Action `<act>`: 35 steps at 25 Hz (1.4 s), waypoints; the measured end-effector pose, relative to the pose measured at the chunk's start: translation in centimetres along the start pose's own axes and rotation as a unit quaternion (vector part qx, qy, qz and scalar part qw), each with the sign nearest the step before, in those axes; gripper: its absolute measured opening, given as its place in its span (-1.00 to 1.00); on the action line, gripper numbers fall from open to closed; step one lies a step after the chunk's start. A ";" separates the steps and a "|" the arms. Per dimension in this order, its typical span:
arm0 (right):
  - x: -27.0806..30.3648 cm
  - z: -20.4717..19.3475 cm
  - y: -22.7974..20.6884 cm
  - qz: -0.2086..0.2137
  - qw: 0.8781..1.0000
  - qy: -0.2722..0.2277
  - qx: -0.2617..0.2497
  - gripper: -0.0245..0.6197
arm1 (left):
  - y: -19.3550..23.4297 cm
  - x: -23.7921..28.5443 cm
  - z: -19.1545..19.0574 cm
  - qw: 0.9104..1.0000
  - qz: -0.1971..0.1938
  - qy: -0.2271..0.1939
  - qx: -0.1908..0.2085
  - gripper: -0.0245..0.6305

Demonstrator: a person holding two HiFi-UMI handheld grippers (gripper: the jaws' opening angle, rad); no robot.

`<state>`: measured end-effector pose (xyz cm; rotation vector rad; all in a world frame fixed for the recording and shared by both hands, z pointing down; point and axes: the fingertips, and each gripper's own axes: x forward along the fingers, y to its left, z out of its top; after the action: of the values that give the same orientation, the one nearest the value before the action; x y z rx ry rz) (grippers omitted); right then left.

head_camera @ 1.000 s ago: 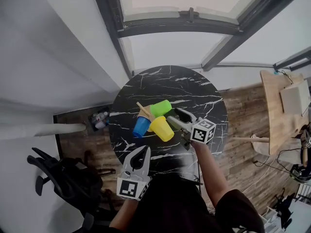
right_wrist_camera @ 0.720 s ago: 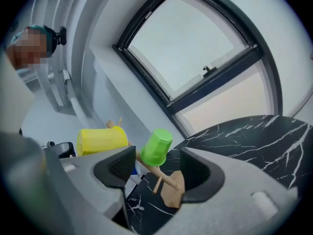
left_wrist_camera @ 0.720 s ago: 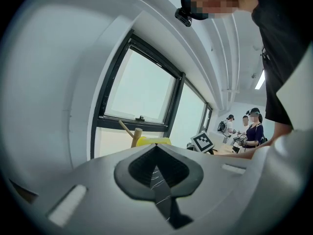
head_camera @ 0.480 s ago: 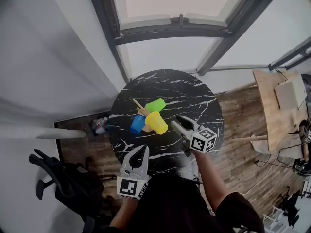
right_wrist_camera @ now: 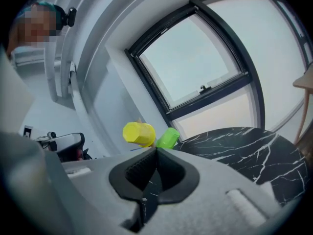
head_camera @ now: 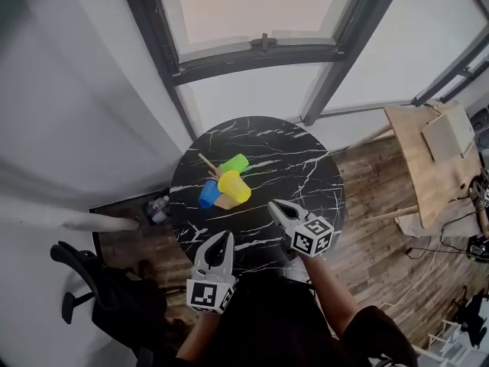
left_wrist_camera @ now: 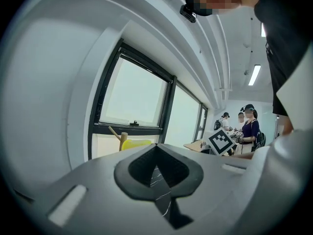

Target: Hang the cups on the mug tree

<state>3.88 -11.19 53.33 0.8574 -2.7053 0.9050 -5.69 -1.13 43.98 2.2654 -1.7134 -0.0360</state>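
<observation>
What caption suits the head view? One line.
Three cups hang on the mug tree on marble table; left hand-held gripper and right hand-held gripper shut, empty.

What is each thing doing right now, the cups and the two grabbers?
yellow cup: hanging on the mug tree, tipped sideways
green cup: hanging on the mug tree, tipped sideways
blue cup: on the mug tree too
mug tree: standing upright, one peg bare
left gripper: shut, empty
right gripper: just closed, shut, nothing between its jaws
</observation>
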 end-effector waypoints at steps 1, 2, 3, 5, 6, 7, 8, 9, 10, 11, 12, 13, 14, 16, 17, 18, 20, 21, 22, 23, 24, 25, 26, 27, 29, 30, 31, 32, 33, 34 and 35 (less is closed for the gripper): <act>-0.6 -0.1 0.3 -0.007 1.000 -0.002 -0.003 -0.91 | -0.4 -0.2 0.1 1.000 -0.001 0.000 0.000 -0.93; -1.3 -0.1 0.5 -0.015 1.000 -0.003 -0.007 -0.91 | -0.8 -0.4 0.2 1.000 -0.002 0.000 0.000 -0.93; -1.9 -0.1 0.8 -0.025 1.000 -0.004 -0.013 -0.92 | -1.1 -0.6 0.1 1.000 -0.002 0.001 0.002 -0.93; -2.9 -0.2 1.4 -0.043 0.999 -0.005 -0.024 -0.92 | -1.5 -1.0 0.1 1.000 -0.001 0.000 0.006 -0.93; -3.4 -0.4 1.7 -0.050 0.998 -0.004 -0.031 -0.92 | -1.6 -1.2 0.2 1.000 0.000 -0.001 0.007 -0.93; -3.9 -0.6 2.1 -0.057 0.998 -0.002 -0.040 -0.92 | -1.8 -1.4 0.1 1.000 0.001 -0.001 0.008 -0.93; -4.4 -0.8 2.6 -0.063 0.997 0.000 -0.052 -0.92 | -1.9 -1.6 -0.1 1.000 0.001 -0.001 0.010 -0.93; -4.9 -1.0 3.1 -0.068 0.996 0.000 -0.065 -0.92 | -2.1 -1.8 -0.2 1.000 0.001 -0.001 0.012 -0.93; -5.4 -1.1 3.7 -0.072 0.994 -0.002 -0.079 -0.92 | -2.3 -2.0 -0.3 1.000 0.002 -0.001 0.014 -0.93; -5.9 -1.2 4.3 -0.075 0.993 -0.005 -0.091 -0.92 | -2.5 -2.2 -0.2 1.000 0.002 -0.002 0.016 -0.93; -6.5 -1.2 4.9 -0.076 0.992 -0.008 -0.101 -0.92 | -2.8 -2.4 -0.2 1.000 0.004 -0.003 0.018 -0.93; -7.0 -1.4 5.5 -0.076 0.991 -0.011 -0.109 -0.92 | -3.1 -2.5 -0.1 1.000 0.005 -0.004 0.019 -0.93; -7.5 -1.5 6.0 -0.077 0.990 -0.013 -0.116 -0.92 | -3.3 -2.7 -0.1 1.000 0.007 -0.003 0.019 -0.93; -8.3 -2.0 6.9 -0.078 0.989 -0.016 -0.124 -0.92 | -3.8 -2.9 -0.3 1.000 0.007 -0.001 0.018 -0.93; -8.6 -2.2 7.3 -0.078 0.989 -0.017 -0.125 -0.92 | -4.0 -2.9 -0.6 1.000 0.005 -0.002 0.018 -0.92; -8.8 -2.4 7.5 -0.077 0.989 -0.017 -0.126 -0.92 | -4.2 -2.9 -0.9 1.000 0.003 -0.002 0.017 -0.92; -9.1 -2.6 7.9 -0.075 0.989 -0.020 -0.124 -0.92 | -4.5 -2.8 -0.9 1.000 0.000 -0.004 0.017 -0.93; -9.3 -2.7 8.0 -0.075 0.989 -0.022 -0.124 -0.92 | -4.7 -2.7 -0.8 1.000 -0.001 -0.005 0.018 -0.93; -9.5 -2.7 8.1 -0.077 0.989 -0.025 -0.126 -0.92 | -4.9 -2.7 -0.7 1.000 -0.002 -0.006 0.020 -0.93; -9.7 -2.7 8.2 -0.079 0.988 -0.027 -0.128 -0.92 | -5.0 -2.7 -0.7 1.000 -0.003 -0.007 0.021 -0.93; -9.8 -2.7 8.3 -0.081 0.988 -0.028 -0.131 -0.92 | -5.1 -2.7 -0.8 1.000 -0.004 -0.009 0.022 -0.93; -10.0 -2.8 8.3 -0.082 0.987 -0.029 -0.133 -0.92 | -5.2 -2.7 -0.8 1.000 -0.004 -0.010 0.021 -0.92; -10.1 -2.8 8.3 -0.083 0.987 -0.029 -0.134 -0.92 | -5.3 -2.6 -0.6 1.000 -0.004 -0.010 0.020 -0.93; -10.3 -2.8 8.3 -0.084 0.987 -0.028 -0.135 -0.92 | -5.5 -2.6 -0.5 1.000 -0.004 -0.010 0.019 -0.93; -10.5 -2.7 8.3 -0.086 0.987 -0.029 -0.136 -0.92 | -5.7 -2.5 -0.4 1.000 -0.005 -0.008 0.019 -0.93; -10.6 -2.7 8.2 -0.088 0.986 -0.030 -0.136 -0.92 | -5.8 -2.4 -0.5 1.000 -0.005 -0.007 0.021 -0.93; -10.7 -2.7 8.1 -0.091 0.986 -0.032 -0.136 -0.92 | -5.8 -2.4 -0.8 1.000 -0.007 -0.006 0.023 -0.92; -10.8 -2.6 8.0 -0.093 0.986 -0.033 -0.137 -0.92 | -5.8 -2.4 -1.1 1.000 -0.008 -0.004 0.025 -0.93; -10.8 -2.5 7.9 -0.095 0.985 -0.034 -0.138 -0.92 | -5.8 -2.3 -1.2 1.000 -0.008 -0.002 0.026 -0.93; -10.9 -2.4 7.8 -0.097 0.985 -0.035 -0.140 -0.92 | -5.9 -2.2 -1.3 1.000 -0.008 -0.001 0.027 -0.93; -10.9 -2.4 7.8 -0.098 0.985 -0.035 -0.141 -0.92 | -5.9 -2.2 -1.4 1.000 -0.008 0.001 0.026 -0.93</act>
<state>8.35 0.41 47.84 1.0847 -2.6575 0.4465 -0.53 2.65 43.50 2.3157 -1.7158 0.0070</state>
